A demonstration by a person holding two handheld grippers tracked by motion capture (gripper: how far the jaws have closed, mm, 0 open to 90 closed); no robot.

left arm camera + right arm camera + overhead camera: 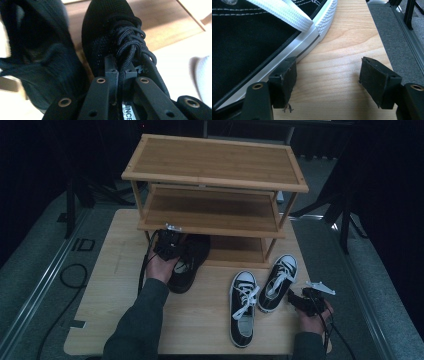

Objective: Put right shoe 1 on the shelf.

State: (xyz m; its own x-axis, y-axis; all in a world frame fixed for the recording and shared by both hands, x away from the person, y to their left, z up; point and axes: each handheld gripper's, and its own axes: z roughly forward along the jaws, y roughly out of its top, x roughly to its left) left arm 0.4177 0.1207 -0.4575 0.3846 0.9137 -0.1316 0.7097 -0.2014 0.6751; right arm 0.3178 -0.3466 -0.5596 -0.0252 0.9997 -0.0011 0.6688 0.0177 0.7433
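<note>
High view: left gripper (170, 243) is carrying a black shoe (187, 265) toward the rack (215, 227)'s bottom shelf; both sneakers (243, 307) are waiting on the table (120, 285).
Left gripper view: jaws are pinching together on the shoe's tongue; another black shoe (37, 57) is lying beside it.
Right gripper view: right gripper (328, 83) is resting with jaws apart, gripping nothing, beside a sneaker.

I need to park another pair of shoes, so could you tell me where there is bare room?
Free: the rack's top shelf and middle shelf, and the table's near-left corner. Crowded: the front centre-right, where two black-and-white sneakers lie, and the bottom shelf's left end by the black shoe.
</note>
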